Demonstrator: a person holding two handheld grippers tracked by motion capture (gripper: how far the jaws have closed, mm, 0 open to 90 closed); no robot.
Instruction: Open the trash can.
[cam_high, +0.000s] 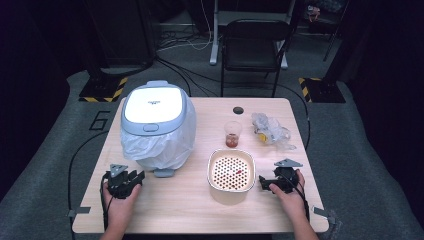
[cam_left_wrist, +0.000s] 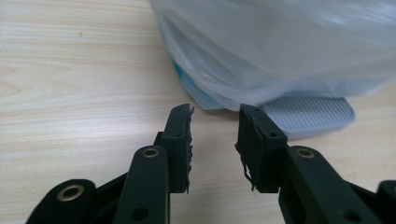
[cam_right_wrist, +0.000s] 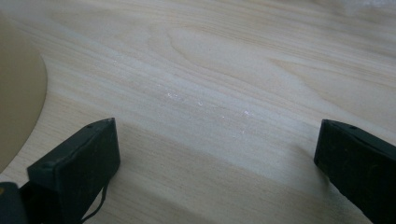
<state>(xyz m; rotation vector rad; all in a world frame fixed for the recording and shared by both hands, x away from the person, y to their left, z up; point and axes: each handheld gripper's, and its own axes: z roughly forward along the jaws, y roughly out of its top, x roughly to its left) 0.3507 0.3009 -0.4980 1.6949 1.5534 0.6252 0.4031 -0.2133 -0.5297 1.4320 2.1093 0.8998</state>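
Lidded bin; both tongs open, empty.

Just ahead of the left gripper, the bag-lined bin and its foot pedal block the way; bare table lies open to its left. The right gripper faces bare wood, the cream strainer bowl close at its left.
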